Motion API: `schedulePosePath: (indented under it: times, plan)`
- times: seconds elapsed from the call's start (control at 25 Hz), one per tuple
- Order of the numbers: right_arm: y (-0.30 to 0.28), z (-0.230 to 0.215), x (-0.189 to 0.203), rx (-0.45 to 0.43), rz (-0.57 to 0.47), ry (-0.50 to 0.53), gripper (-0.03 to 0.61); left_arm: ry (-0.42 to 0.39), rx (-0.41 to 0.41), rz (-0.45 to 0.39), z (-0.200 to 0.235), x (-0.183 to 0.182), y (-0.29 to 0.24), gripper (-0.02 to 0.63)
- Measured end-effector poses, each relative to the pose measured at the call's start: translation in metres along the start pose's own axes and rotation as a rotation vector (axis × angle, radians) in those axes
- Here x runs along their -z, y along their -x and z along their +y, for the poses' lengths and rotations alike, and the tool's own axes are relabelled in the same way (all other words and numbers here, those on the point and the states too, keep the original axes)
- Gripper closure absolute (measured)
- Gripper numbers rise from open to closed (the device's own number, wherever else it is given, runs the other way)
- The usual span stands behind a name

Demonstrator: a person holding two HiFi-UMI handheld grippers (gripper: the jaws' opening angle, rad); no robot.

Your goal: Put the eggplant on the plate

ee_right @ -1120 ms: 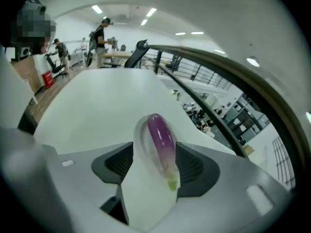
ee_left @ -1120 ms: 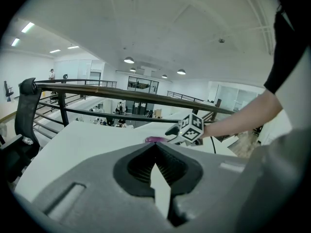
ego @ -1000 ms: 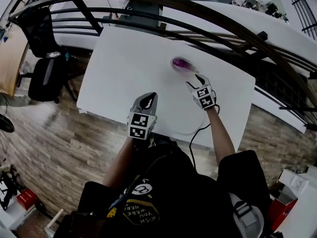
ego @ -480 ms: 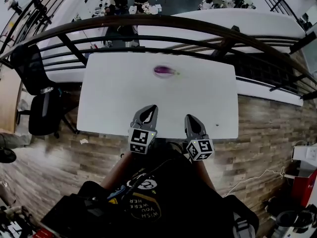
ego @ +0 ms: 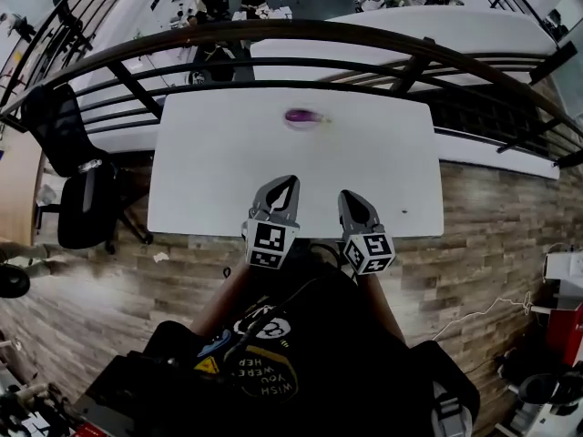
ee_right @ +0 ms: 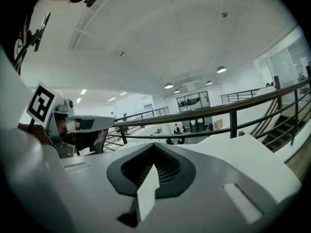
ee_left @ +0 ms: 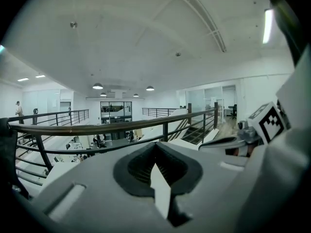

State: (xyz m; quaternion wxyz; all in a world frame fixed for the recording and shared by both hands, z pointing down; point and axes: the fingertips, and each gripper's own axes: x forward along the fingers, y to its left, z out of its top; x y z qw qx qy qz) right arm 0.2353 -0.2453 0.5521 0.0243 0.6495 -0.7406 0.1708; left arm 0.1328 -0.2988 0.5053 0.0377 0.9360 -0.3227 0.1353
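The purple eggplant [ego: 300,115] lies far back on the white table [ego: 219,162], on what looks like a small pale plate [ego: 290,123] that is hard to make out. Both grippers hover side by side over the table's near edge, well short of the eggplant. My left gripper [ego: 290,182] is shut with nothing in it, its tips meeting [ee_left: 154,147]. My right gripper [ego: 350,197] is also shut and empty [ee_right: 154,147]. Neither gripper view shows the eggplant; each looks over the railing and catches the other gripper's marker cube at its side.
A black curved railing [ego: 291,39] runs behind the table, with a lower floor beyond it. A black office chair [ego: 77,189] stands at the table's left. Wooden floor [ego: 492,217] surrounds the table. A small dark speck [ego: 404,212] lies near the table's front right.
My right gripper has pulled back from beside the eggplant to the table's near edge, next to the left gripper. The eggplant stays where it lay.
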Motion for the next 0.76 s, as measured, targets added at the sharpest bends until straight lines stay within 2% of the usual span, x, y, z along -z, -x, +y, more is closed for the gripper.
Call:
schedulePosePath:
  times: [0.28, 0.76]
  plan:
    - [-0.007, 0.017, -0.005, -0.050, -0.003, -0.001, 0.577, 0.038, -0.013, 0.021, 0.011, 0.009, 0.005, 0.609]
    - [-0.011, 0.024, -0.012, -0.057, -0.003, 0.005, 0.577, 0.076, -0.031, 0.010, 0.025, 0.006, 0.009, 0.608]
